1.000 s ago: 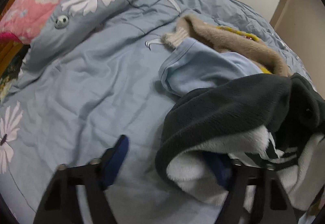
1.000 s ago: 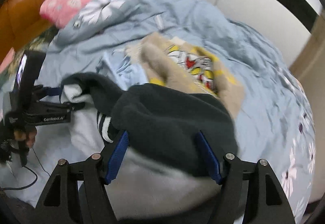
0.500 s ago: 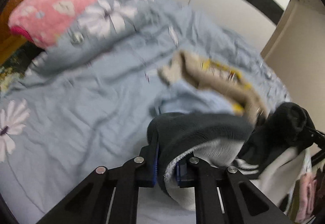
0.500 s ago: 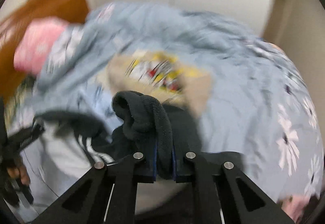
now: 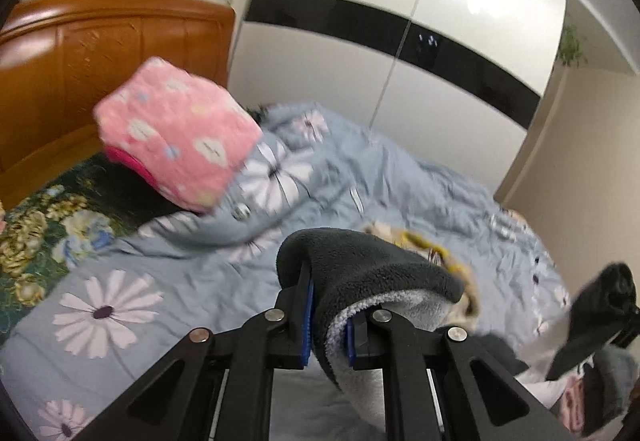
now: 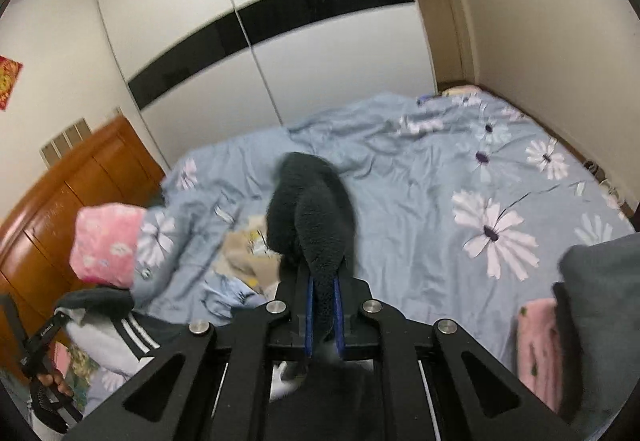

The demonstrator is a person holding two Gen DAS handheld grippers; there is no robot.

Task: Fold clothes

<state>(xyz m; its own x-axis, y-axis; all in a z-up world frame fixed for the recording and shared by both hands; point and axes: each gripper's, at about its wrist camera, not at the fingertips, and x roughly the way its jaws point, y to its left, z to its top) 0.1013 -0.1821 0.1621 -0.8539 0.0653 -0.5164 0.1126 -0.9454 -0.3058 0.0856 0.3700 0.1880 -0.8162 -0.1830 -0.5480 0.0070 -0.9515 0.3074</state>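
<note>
On the left, the left gripper (image 5: 326,315) is clamped on one edge of a dark fleece garment (image 5: 372,273), lifted above the blue floral bedspread (image 5: 120,281). On the right, the right gripper (image 6: 322,315) pinches another bunched edge. To fold well, draw both held edges apart until the cloth hangs flat, then lay it on bare bedspread, clear of the tan garment (image 6: 240,249).

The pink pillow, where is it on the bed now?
The pink pillow lies at the head of the bed, against the wooden headboard, upper left in the left wrist view, its lower edge on the blue quilt.
</note>
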